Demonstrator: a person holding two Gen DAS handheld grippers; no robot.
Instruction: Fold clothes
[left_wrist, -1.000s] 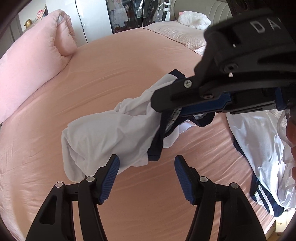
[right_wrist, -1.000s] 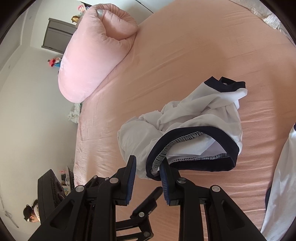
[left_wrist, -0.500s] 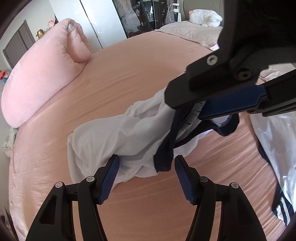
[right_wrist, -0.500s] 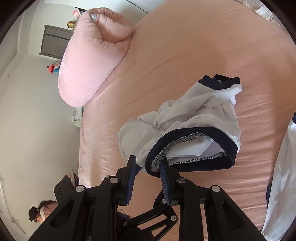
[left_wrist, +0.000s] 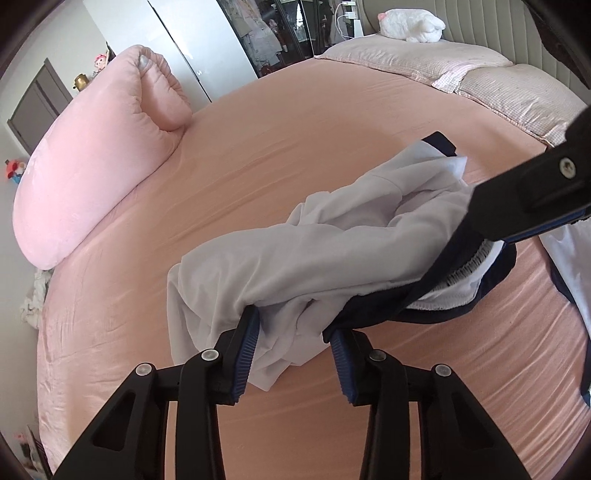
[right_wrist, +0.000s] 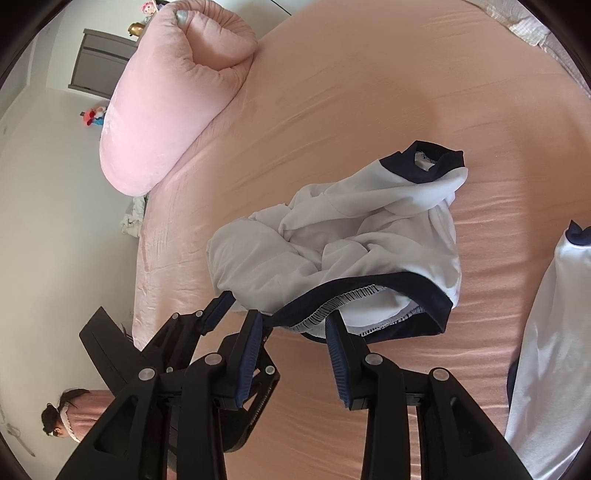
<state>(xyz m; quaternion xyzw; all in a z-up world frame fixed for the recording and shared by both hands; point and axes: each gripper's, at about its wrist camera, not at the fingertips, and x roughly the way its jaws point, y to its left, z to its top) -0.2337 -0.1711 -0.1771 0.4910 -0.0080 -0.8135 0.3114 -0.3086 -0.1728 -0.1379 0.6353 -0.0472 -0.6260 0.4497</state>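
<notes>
A crumpled white garment (left_wrist: 332, 251) with navy trim lies bunched on the pink bed sheet (left_wrist: 295, 129). My left gripper (left_wrist: 293, 347) is at its near end. Its jaws are closing, and a wad of white cloth fills the gap between the blue pads, which press on it. In the right wrist view the same garment (right_wrist: 351, 236) has its navy hem running across the tips of my right gripper (right_wrist: 293, 332). Those jaws are opening, with the sheet showing between the pads and the hem loose. One finger of the right gripper (left_wrist: 524, 199) hangs over the hem at the right.
A big pink cushion (left_wrist: 92, 177) lies at the bed's far left edge. Checked pillows (left_wrist: 424, 66) and a white plush toy (left_wrist: 410, 26) are at the headboard. A second white and navy garment (right_wrist: 546, 332) lies to the right. A person's head (right_wrist: 62, 413) shows low on the left.
The left jaws have narrowed onto the white cloth, which now sits between the pads. The right jaws have widened off the navy hem. The left view has tipped up.
</notes>
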